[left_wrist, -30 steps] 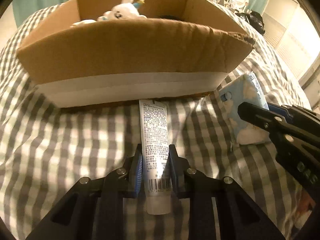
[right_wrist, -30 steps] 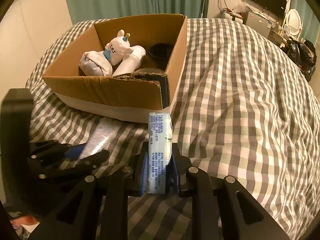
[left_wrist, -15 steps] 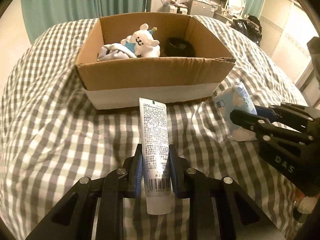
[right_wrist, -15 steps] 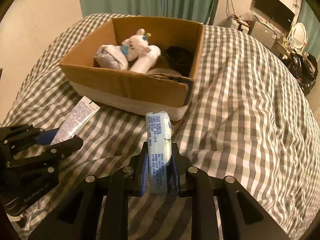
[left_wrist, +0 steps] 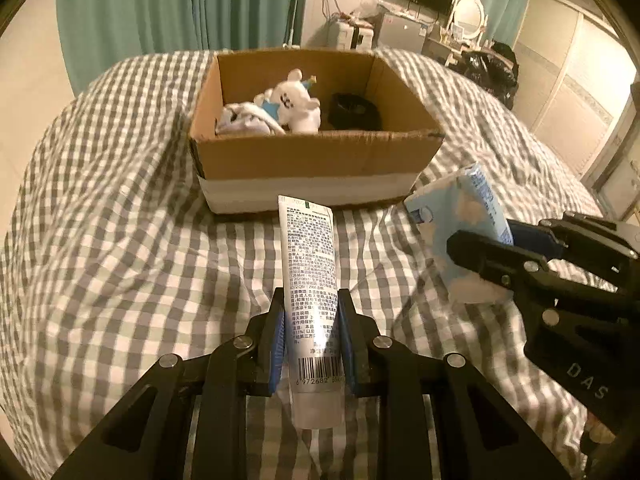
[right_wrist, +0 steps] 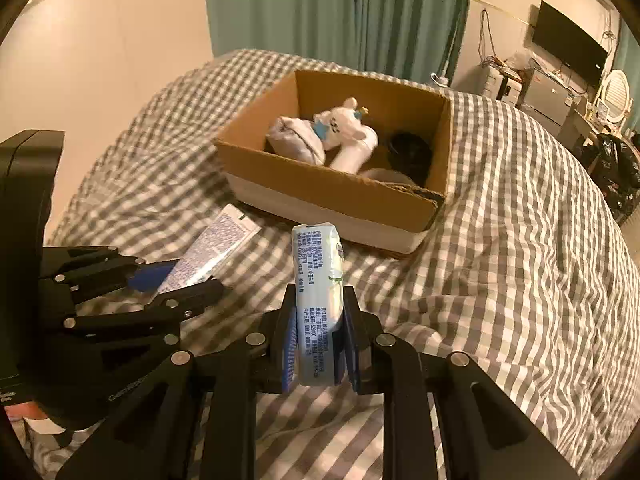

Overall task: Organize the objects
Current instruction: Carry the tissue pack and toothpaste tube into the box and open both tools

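My left gripper [left_wrist: 311, 308] is shut on a white tube [left_wrist: 310, 276] with printed text, held above the bed in front of the cardboard box [left_wrist: 320, 160]. My right gripper [right_wrist: 319, 320] is shut on a pale blue tissue pack [right_wrist: 319, 296], also raised before the box [right_wrist: 340, 196]. The tissue pack [left_wrist: 460, 220] shows at the right of the left wrist view; the tube [right_wrist: 212, 248] shows at the left of the right wrist view. The box holds a white plush toy [left_wrist: 294, 102], a rolled cloth [right_wrist: 296, 142], a white bottle [right_wrist: 354, 154] and a dark round object [left_wrist: 354, 112].
The box sits on a grey and white checked bedspread [left_wrist: 120, 240]. Green curtains [left_wrist: 180, 4] hang behind the bed. A wall-mounted screen [right_wrist: 568, 46], a round mirror [left_wrist: 468, 12] and dark bags [left_wrist: 488, 72] stand at the far right.
Both grippers have risen and pulled back from the box, each keeping its object. The box now looks smaller and its inside shows more fully.
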Demonstrator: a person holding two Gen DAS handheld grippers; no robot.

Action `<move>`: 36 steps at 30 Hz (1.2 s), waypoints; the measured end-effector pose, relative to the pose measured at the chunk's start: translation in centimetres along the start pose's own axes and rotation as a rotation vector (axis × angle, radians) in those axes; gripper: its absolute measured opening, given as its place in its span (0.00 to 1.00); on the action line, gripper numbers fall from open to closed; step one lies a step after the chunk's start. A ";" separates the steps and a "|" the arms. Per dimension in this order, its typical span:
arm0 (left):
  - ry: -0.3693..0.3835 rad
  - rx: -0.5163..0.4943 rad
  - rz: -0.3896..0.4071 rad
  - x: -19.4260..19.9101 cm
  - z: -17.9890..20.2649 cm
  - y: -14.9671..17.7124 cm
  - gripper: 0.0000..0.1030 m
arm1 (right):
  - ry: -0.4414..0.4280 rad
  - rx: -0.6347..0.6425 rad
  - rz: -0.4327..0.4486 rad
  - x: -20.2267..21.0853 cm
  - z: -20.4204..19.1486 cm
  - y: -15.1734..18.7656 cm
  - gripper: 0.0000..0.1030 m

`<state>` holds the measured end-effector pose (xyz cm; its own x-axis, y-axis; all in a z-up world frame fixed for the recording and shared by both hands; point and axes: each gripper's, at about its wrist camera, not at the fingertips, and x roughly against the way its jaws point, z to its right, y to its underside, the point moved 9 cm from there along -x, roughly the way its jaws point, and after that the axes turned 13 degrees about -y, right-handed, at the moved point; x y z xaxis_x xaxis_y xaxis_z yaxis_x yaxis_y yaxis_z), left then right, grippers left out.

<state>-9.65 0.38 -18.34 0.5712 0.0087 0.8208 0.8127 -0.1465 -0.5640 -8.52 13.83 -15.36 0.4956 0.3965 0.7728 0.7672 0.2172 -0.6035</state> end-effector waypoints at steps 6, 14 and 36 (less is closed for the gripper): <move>0.008 0.009 0.047 2.4 -0.7 -1.9 0.23 | -0.005 0.030 0.051 2.2 -1.4 -1.6 0.18; 0.027 0.008 0.121 5.0 -1.4 -7.5 0.23 | 0.017 0.083 0.104 4.6 -2.0 -5.0 0.18; -0.032 -0.034 0.154 -1.0 -2.1 -20.3 0.23 | 0.019 0.047 0.183 3.6 5.4 -19.1 0.18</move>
<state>-26.98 1.26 -7.56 0.6926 0.0145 0.7212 0.7110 -0.1824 -0.6791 -23.63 15.96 -2.09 0.6332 0.4163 0.6525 0.6440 0.1841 -0.7425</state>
